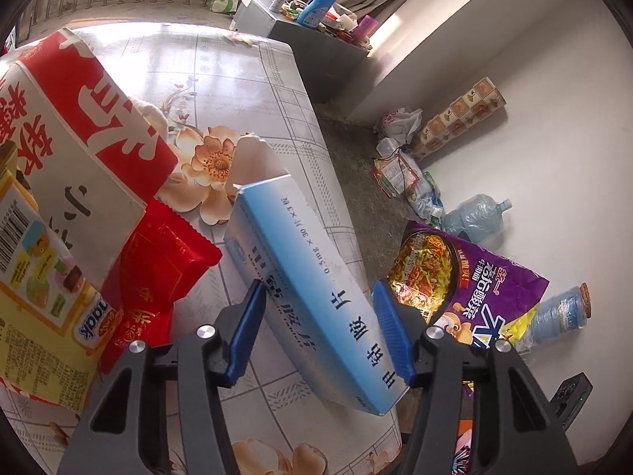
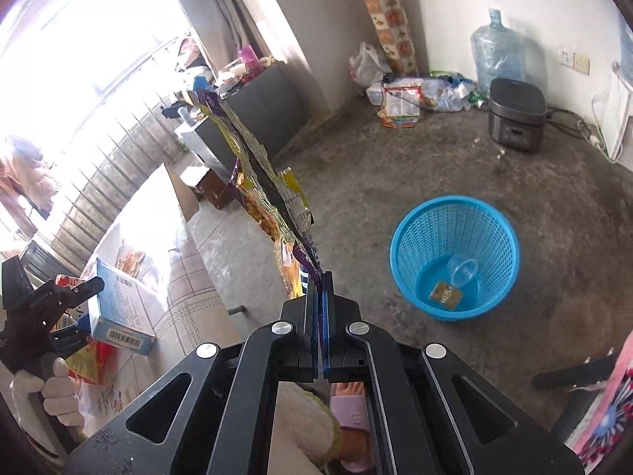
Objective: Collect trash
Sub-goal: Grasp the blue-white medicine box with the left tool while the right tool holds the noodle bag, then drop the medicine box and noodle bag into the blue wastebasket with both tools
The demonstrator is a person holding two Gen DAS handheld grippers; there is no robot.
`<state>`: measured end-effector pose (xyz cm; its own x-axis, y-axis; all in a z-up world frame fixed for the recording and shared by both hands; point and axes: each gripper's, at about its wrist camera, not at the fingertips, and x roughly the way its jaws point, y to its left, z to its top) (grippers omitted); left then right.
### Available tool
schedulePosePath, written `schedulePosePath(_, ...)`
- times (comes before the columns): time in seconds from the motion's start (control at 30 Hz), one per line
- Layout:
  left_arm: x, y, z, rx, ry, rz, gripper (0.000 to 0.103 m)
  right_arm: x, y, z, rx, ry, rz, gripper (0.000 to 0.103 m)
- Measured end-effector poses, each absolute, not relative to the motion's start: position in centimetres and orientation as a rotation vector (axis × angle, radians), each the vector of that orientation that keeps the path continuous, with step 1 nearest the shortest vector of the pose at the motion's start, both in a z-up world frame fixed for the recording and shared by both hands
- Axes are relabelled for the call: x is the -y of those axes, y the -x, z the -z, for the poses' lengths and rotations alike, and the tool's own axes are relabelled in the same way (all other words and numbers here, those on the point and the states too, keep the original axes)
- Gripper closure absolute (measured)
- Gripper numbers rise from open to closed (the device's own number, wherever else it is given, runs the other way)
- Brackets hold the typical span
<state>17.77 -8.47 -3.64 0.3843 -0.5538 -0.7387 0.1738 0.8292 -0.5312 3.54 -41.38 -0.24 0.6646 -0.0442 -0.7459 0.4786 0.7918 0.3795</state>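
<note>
The left gripper (image 1: 316, 328) straddles a long blue-and-white box (image 1: 300, 273) that lies near the right edge of the table (image 1: 245, 75), its near end reaching the table's edge. Its blue fingers (image 1: 247, 332) stand on either side of the box: the right one lies against the box's side, the left one is just beside it, and whether both press on it I cannot tell. In the right wrist view the same box (image 2: 118, 301) sits between the tips of this gripper (image 2: 75, 308), which a white-gloved hand (image 2: 51, 388) holds.

To the left of the box on the flowered tablecloth lie a red wrapper (image 1: 158, 261), a large red-and-white carton (image 1: 79, 138) and a yellow snack packet (image 1: 35, 277), crowded toward the table's left edge.

The right gripper (image 2: 319, 297) is clenched tight on the lower edge of a purple noodle wrapper (image 2: 261, 182), which stands up edge-on from the fingers, off the table. The left wrist view shows that wrapper (image 1: 467, 281) beyond the table's right edge, above the floor.

On the concrete floor (image 2: 435, 166) to the right stands a blue mesh basket (image 2: 455, 253), upright, holding a clear plastic cup (image 2: 461, 271) and a small brown packet (image 2: 447, 295). Further back, by the wall, are a dark rice cooker (image 2: 516, 118), a large water jug (image 2: 496, 55) and a heap of plastic bags (image 2: 415, 91).
</note>
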Motion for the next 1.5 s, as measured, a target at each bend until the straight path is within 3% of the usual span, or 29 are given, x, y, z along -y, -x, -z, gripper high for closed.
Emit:
schedulePosePath(0.3, 6.5, -17.3, 3.1, -1.057, 0.427, 0.501, 0.067, 41.2, -2.8, -0.9, -0.753, -0.591, 0.291, 0.103)
schedulePosePath(0.93, 8.9, -16.6, 0.7, -1.014, 0.402, 0.637, 0.07, 42.6, -0.5, -2.1, -0.686, -0.632, 0.321, 0.103)
schedulePosePath(1.2, 15.7, -17.7, -0.5, -1.027, 0.35, 0.774, 0.071, 45.9, 1.8, -1.8, -0.646, -0.666, 0.434, 0.103)
schedulePosePath(1.5, 31.3, -18.0, 0.9, -1.134, 0.178, 0.943, 0.071, 50.1, 4.6, 1.6, -0.68, -0.703, 0.64, 0.103)
